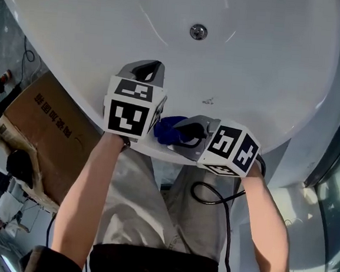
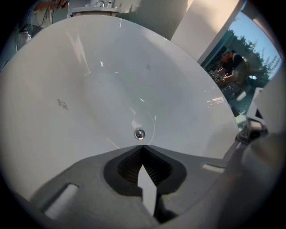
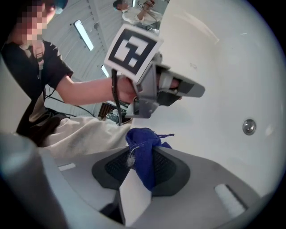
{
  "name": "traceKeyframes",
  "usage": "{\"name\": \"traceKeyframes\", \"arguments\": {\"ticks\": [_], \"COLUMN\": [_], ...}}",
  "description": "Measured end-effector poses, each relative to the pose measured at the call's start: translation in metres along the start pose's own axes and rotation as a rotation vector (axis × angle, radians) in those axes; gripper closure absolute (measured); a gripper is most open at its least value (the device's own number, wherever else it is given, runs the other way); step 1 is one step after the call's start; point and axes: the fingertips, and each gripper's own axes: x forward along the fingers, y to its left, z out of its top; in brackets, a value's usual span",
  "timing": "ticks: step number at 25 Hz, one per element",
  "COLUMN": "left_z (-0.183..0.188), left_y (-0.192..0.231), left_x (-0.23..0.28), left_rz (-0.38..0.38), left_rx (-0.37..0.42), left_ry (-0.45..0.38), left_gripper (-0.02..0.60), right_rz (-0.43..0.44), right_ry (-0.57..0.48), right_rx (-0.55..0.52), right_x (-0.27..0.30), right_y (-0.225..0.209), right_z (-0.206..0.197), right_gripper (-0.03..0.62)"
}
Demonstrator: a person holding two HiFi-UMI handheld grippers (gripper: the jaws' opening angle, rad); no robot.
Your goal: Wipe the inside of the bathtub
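Observation:
The white bathtub [image 1: 241, 67] fills the upper head view, its round metal drain [image 1: 198, 32] near the top; the drain [image 2: 140, 133] also shows just past my left jaws, and the drain [image 3: 249, 126] sits at the right of the right gripper view. My left gripper [image 1: 147, 71] hangs over the tub's near rim, shut with nothing between its jaws. My right gripper [image 1: 179, 133] is at the near rim, shut on a bunched blue cloth [image 1: 169, 129]. That blue cloth [image 3: 144, 150] sticks up from between the jaws. The left gripper [image 3: 178, 87] appears above it.
A brown cardboard box [image 1: 46, 133] stands on the floor left of the tub. A black cable [image 1: 220, 199] loops by the person's lap. A glass wall [image 1: 338, 171] runs along the right. Small dirt marks [image 1: 208, 100] dot the tub surface.

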Motion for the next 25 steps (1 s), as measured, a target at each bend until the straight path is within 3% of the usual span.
{"name": "traceKeyframes", "arguments": {"ticks": [3, 10, 17, 25], "left_z": [-0.002, -0.001, 0.004, -0.011], "left_y": [0.002, 0.005, 0.002, -0.008], "left_x": [0.002, 0.009, 0.02, 0.047], "left_rz": [-0.003, -0.016, -0.038, -0.077], "left_rx": [-0.009, -0.079, -0.186, -0.236], "left_ry": [0.003, -0.003, -0.009, 0.033], "left_gripper": [0.578, 0.578, 0.578, 0.578], "right_rz": [-0.077, -0.243, -0.414, -0.5], "right_ry": [-0.064, -0.036, 0.122, 0.24], "right_rx": [0.035, -0.001, -0.102, -0.097], "right_x": [-0.015, -0.051, -0.078, -0.058], "right_y": [-0.03, -0.109, -0.195, -0.28], "right_z": [0.014, 0.028, 0.037, 0.017], "right_gripper": [0.467, 0.467, 0.467, 0.467]}}
